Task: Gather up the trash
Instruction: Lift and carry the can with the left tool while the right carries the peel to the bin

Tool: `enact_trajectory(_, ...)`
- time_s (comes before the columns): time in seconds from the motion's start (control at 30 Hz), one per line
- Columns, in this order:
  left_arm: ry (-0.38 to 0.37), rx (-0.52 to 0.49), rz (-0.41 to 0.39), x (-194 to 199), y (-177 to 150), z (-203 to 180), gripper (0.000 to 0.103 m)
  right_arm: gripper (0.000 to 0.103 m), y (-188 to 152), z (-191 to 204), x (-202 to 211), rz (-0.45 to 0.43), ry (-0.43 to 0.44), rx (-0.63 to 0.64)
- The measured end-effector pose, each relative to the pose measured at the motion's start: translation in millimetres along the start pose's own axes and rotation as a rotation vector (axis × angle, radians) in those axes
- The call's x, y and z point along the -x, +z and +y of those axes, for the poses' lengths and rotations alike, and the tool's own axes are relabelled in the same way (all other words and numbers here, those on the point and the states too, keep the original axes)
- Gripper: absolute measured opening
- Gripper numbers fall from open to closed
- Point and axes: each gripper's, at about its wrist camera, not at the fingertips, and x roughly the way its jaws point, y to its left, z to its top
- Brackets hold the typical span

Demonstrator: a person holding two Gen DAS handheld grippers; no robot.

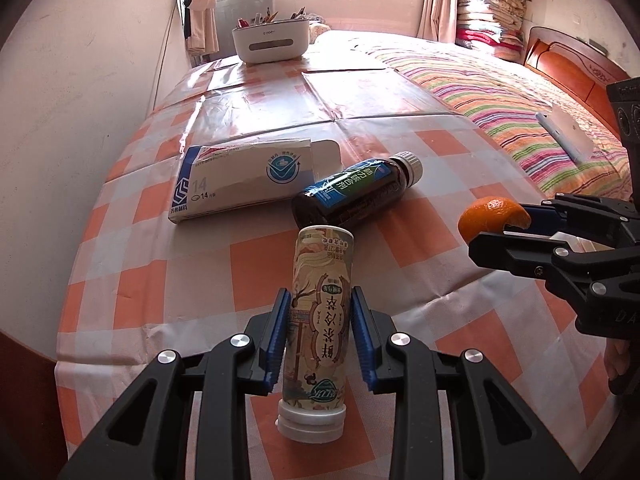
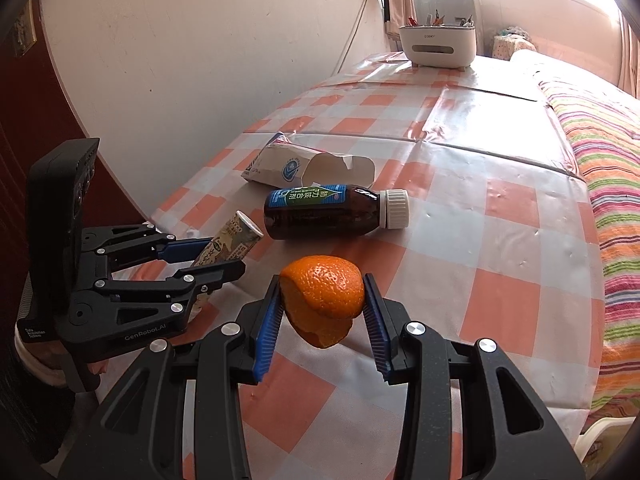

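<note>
We judged both light—the left gripper (image 1: 320, 334) clamped the stiff tube (image 1: 320, 316) mid-body, the right gripper (image 2: 322, 316) pinched the soft peel (image 2: 322, 300) gently.

- A table (image 1: 432, 280) is covered by a glossy cloth checked in orange and white, with fold creases running across it.
- A flattened white and blue cardboard box (image 1: 244, 180) is seen lying on the cloth, its torn end open.
- A dark brown bottle (image 1: 352, 194) with a blue-green label and a white cap is laid on its side just beside the box.
- A white organiser bin (image 1: 272, 40) filled with small items is stood at the far end of the table.
- A bed with a striped cover (image 1: 500, 92) is set alongside the table; a flat pale object (image 1: 564, 130) lies on the cover.
</note>
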Motion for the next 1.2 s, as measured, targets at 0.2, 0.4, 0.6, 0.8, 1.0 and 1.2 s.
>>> enact_trajectory(0.2, -0.018, 0.033, -0.037, 7.7, -1.1, -14.1, 0.029, 0.038, -4.1, -3.1, 11.0, -0.019, -0.007, -0.007)
enact_trajectory(0.4, -0.040, 0.033, -0.050, 13.8, 3.9, -28.9, 0.029, 0.038, -7.2, -10.7, 27.3, -0.050, -0.018, -0.021)
enact_trajectory(0.6, -0.065, 0.023, -0.054, 14.8, 6.1, -41.6, 0.029, 0.038, -12.2, -19.9, 45.9, -0.081, -0.029, -0.040)
enact_trajectory(0.8, -0.080, 0.017, -0.057, 15.2, 8.7, -52.4, 0.029, 0.038, -16.9, -29.8, 57.8, -0.095, -0.044, -0.063)
enact_trajectory(1.0, -0.112, 0.000, -0.074, 19.5, 14.8, -69.2, 0.029, 0.038, -23.0, -37.5, 71.6, -0.117, -0.063, -0.075)
enact_trajectory(1.2, -0.137, -0.030, -0.085, 21.1, 19.9, -88.5, 0.029, 0.038, -27.7, -48.2, 84.5, -0.136, -0.083, -0.093)
